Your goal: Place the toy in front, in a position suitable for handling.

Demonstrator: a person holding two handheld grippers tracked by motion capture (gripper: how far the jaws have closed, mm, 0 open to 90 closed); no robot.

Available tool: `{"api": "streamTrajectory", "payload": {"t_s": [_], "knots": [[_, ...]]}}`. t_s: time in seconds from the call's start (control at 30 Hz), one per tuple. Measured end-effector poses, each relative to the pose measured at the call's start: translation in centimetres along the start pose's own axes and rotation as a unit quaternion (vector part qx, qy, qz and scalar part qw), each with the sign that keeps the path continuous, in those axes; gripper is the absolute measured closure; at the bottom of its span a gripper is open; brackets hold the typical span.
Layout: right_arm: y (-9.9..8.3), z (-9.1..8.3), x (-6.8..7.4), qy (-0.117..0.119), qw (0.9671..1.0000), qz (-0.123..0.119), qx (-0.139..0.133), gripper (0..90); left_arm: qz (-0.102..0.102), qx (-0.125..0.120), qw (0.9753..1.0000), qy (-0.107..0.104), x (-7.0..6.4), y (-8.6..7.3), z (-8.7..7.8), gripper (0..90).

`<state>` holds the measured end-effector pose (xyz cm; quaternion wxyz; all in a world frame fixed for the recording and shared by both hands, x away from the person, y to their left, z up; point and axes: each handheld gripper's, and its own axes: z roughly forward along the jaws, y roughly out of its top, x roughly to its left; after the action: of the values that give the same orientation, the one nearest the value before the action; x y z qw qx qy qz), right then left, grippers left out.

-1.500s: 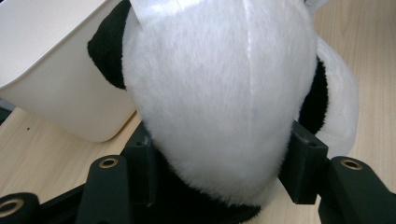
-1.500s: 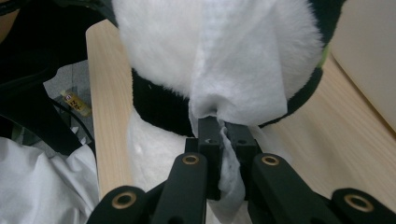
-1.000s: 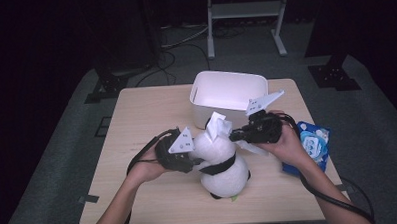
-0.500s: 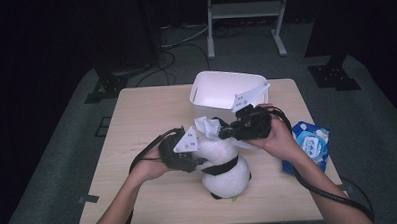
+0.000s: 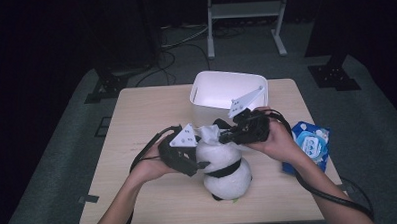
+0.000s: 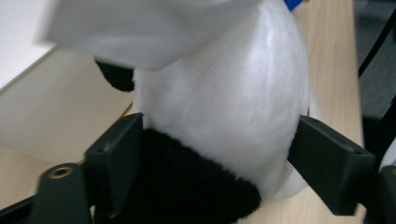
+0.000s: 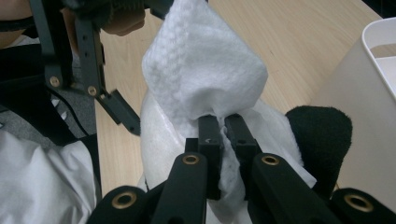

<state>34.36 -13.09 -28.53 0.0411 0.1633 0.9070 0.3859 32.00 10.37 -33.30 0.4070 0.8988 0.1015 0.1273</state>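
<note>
- The tabletop (image 5: 137, 124) is a pale wooden rectangle with rounded corners, standing on grey carpet.
- A white rectangular plastic bin (image 5: 206, 91) sits on it at the far edge, near the middle.
- A panda plush toy (image 5: 229, 176), white with a black band, lies on it near the front, just in front of the bin.
- A blue pack of wet wipes (image 5: 312, 145) lies at the right edge, partly overhanging it, well apart from the bin.
- The left half of the tabletop is bare wood.
</note>
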Motion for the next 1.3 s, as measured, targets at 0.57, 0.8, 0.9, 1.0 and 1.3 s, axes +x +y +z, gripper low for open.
{"api": "streamTrajectory", "payload": {"t_s": [0.57, 0.8, 0.9, 1.0, 1.3], "knots": [[-2.4, -1.9, 0.5, -0.003, 1.0, 0.003, 0.005, 86.6, -0.11, -0.054, 0.991, -0.054, 1.7, -1.4, 0.2, 2.4], [-3.0, -2.2, 0.8, -0.006, 0.9998, 0.0, 0.017, 86.7, -0.101, -0.048, 0.9914, -0.069, 1.7, -1.3, 0.6, 3.6], [-3.2, -2.3, 0.8, -0.007, 0.9998, 0.0, 0.02, 86.7, -0.101, -0.037, 0.9923, -0.063, 1.8, -1.2, 0.7, 3.3], [-3.7, -2.6, 0.7, -0.007, 0.9997, 0.007, 0.023, 86.7, -0.109, -0.03, 0.991, -0.071, 2.1, -1.7, 1.2, 2.5], [-4.8, -3.3, 0.4, -0.005, 0.9997, 0.02, 0.013, 86.6, -0.125, -0.067, 0.9832, -0.116, 2.3, -2.0, 2.5, 16.7]]}}
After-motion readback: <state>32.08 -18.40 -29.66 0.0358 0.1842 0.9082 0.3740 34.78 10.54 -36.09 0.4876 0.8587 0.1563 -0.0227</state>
